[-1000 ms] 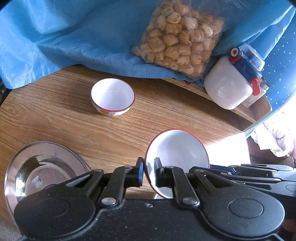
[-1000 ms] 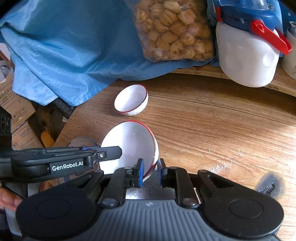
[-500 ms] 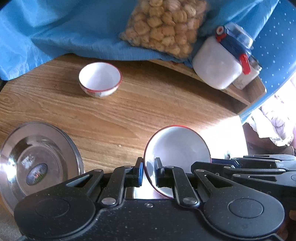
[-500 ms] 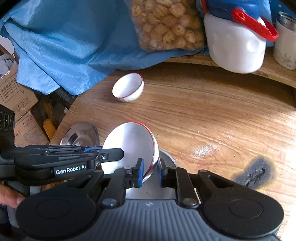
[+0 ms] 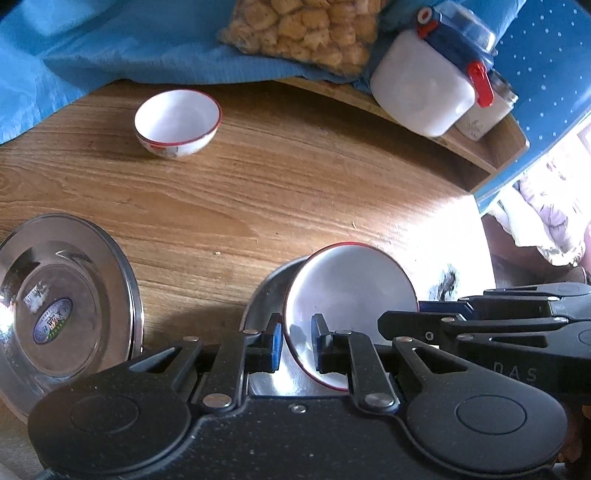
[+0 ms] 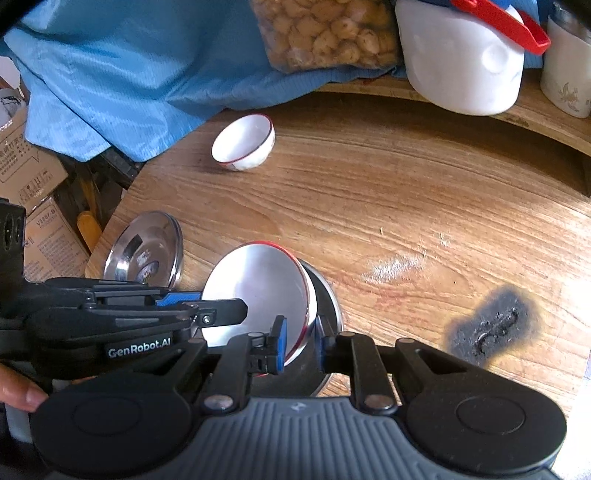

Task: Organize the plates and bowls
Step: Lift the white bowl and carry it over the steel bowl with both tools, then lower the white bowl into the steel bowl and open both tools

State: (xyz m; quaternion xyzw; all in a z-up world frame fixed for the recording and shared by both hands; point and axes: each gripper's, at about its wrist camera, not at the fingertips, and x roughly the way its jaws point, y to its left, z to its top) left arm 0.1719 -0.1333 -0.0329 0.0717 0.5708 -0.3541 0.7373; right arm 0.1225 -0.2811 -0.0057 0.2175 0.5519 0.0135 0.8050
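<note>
A white bowl with a red rim (image 5: pixel 351 288) (image 6: pixel 258 288) hangs tilted over a steel plate (image 5: pixel 266 295) (image 6: pixel 328 306) near the table's front. My right gripper (image 6: pixel 301 336) (image 5: pixel 421 314) is shut on its right rim. My left gripper (image 5: pixel 296 332) (image 6: pixel 207 302) straddles the left rim. Its jaws are opening, and a gap shows beside the inner finger. A second steel plate (image 5: pixel 110 266) (image 6: pixel 147 243) with a sticker lies to the left. A smaller red-rimmed bowl (image 5: pixel 177 122) (image 6: pixel 243 142) stands upright farther back.
A blue cloth (image 5: pixel 110 48), a bag of snacks (image 5: pixel 306 29) and a white jug with a red handle (image 5: pixel 424 96) (image 6: pixel 461 62) line the back. A black burn mark (image 6: pixel 491 325) stains the wood at right. Cardboard boxes (image 6: pixel 29 166) sit beyond the table's left edge.
Both grippers brought the tilted bowl nearer and lower, and a steel plate has come into view beneath it. The left jaws stand a little wider around the rim.
</note>
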